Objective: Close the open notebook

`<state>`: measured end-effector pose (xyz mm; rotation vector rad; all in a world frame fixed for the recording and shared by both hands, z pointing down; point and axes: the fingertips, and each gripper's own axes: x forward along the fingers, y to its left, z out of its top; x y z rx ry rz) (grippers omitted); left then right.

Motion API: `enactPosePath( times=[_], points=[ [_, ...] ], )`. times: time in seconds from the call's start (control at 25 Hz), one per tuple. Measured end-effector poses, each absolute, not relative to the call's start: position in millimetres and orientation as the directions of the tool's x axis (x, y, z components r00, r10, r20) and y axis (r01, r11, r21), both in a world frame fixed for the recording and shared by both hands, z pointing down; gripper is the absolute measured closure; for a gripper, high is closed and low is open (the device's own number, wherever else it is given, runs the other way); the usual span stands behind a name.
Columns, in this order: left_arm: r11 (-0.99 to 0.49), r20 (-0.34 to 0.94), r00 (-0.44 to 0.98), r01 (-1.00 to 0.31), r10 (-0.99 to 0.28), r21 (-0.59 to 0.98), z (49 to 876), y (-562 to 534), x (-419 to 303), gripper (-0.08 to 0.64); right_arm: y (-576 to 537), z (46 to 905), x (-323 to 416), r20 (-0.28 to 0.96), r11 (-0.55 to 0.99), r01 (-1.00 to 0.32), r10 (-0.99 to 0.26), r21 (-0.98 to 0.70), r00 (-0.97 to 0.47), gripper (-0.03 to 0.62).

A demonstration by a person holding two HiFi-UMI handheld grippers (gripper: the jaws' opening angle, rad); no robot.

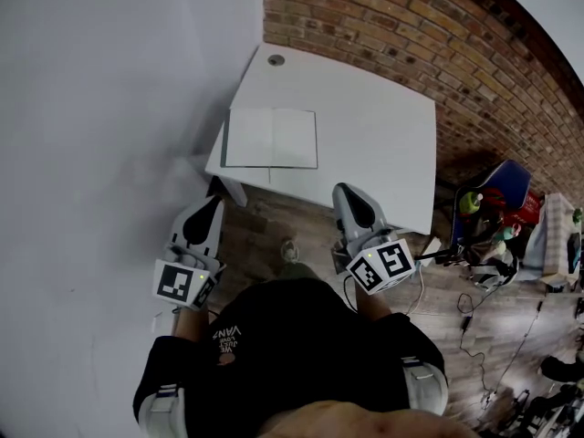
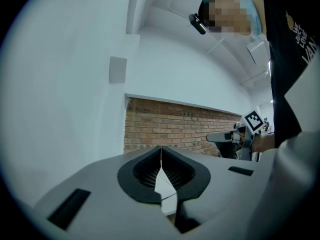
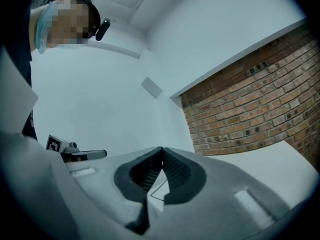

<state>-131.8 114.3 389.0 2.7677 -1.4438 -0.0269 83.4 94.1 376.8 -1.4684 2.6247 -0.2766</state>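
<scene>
Close by the person, left gripper and right gripper hover empty, jaws pressed together; notebook lies open on table.

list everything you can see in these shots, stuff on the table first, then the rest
notebook: one, white pages, lying open near the table's left front edge
cable hole: one, grey, table's far left corner
table: one, white, between the white wall and the brick wall
brick wall: one, red-brown, behind the table
floor: one, brown wood, under the table
clutter: several pieces, blue, green, red, on the floor right of the table; too small to name
left gripper: one, grey, fingers together, empty, short of the table
right gripper: one, grey, fingers together, empty, by the table's front edge
</scene>
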Motion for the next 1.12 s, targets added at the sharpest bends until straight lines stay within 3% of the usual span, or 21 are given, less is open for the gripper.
enactPosePath(
  times=[1.12],
  points=[
    [-0.432,0.018,0.434,-0.9,-0.901,0.054,413,-1,-86,0.546,-51,406,118,0.026,0.639,-0.732,-0.749,-0.236,-0.662,0.594]
  ],
)
